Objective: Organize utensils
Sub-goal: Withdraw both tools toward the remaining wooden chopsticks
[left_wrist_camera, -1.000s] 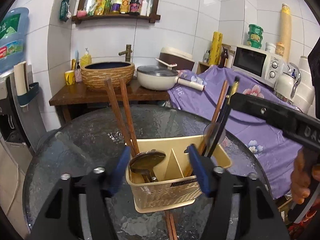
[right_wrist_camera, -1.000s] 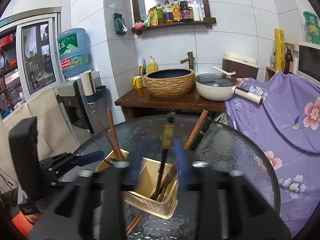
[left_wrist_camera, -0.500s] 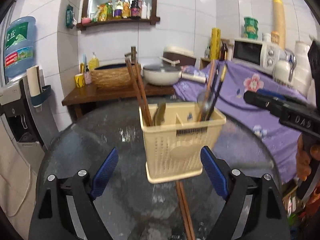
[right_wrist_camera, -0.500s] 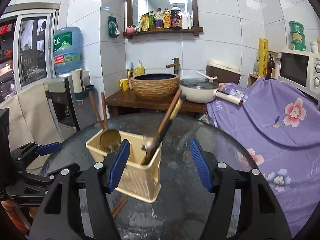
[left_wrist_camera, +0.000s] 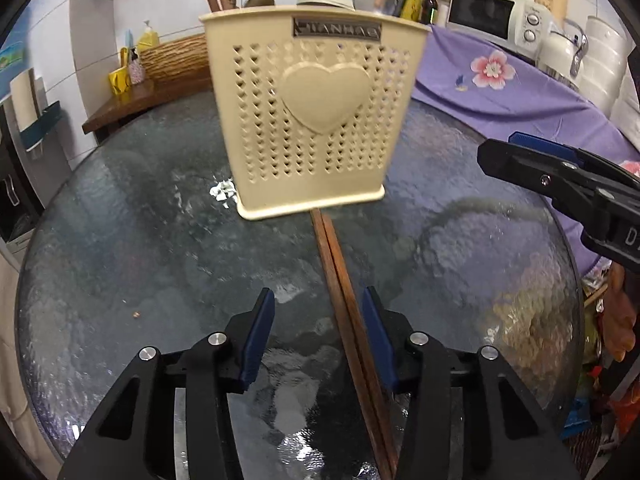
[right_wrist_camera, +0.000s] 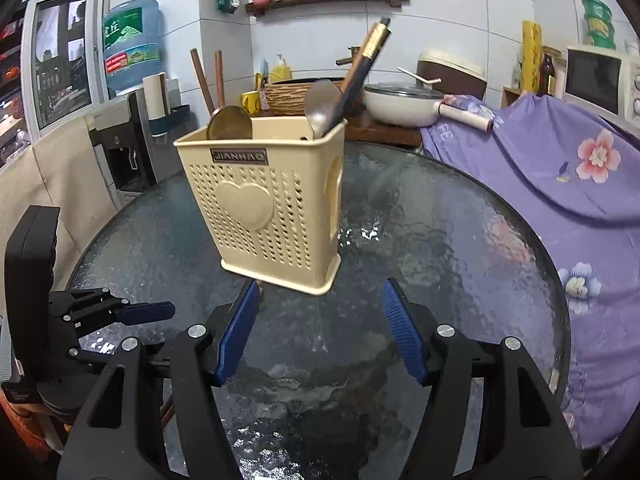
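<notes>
A cream perforated utensil basket with a heart on its side stands on the round glass table; it also shows in the right wrist view. It holds brown chopsticks, spoons and a dark gold-banded handle. A pair of brown chopsticks lies on the glass from under the basket toward me. My left gripper is open, low over the table, with the chopsticks between its fingers near the right one. My right gripper is open and empty in front of the basket.
Behind the table stand a wooden counter with a woven basin and a white pan. A purple flowered cloth covers furniture at the right, with a microwave. A water dispenser stands at the left.
Both grippers have pulled back from the basket and dropped low toward the table. The left gripper's fingers have narrowed around the chopsticks lying on the glass.
</notes>
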Tool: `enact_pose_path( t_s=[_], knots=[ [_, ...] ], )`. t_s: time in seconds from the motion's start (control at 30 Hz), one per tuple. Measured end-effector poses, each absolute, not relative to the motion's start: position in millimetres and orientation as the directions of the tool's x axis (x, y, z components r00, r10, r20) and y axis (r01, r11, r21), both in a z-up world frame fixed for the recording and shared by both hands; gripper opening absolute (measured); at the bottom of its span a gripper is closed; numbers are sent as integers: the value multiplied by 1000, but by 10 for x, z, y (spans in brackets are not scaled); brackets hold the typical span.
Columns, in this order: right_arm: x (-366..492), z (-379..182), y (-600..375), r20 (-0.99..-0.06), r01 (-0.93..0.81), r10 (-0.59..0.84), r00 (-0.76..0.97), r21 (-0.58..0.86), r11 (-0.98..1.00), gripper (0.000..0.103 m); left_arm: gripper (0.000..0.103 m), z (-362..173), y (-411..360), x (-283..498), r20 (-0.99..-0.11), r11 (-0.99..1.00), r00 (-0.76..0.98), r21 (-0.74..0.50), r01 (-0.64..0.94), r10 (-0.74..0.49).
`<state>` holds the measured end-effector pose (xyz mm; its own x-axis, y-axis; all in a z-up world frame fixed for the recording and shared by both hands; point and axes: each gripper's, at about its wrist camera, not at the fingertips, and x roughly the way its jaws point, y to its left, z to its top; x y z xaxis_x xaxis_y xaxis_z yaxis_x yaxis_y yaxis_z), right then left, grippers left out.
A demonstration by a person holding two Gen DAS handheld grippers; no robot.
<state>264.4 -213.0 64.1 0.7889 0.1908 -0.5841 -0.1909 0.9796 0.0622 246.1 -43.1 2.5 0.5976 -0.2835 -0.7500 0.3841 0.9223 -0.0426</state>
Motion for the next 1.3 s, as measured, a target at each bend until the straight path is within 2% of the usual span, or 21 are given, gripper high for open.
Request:
enact_pose_path(
  t_s=[0.4,1.03,1.3],
  knots=[
    [2550,508,-2253,-613,-153,173,771,86,984,65,32,-101,-529,2506,-781,916,561,-36,399,-275],
    [2596,420,-2113,-640,-184,212,739,111,977,65,31,-89,-252,2531,-761,928,567,-122,351,-314],
    [2619,390,-2068,-652,-183,219,726,123,975,65,30,-131,-304,2561,-772,932,569,-82,354,-284]
  ],
)
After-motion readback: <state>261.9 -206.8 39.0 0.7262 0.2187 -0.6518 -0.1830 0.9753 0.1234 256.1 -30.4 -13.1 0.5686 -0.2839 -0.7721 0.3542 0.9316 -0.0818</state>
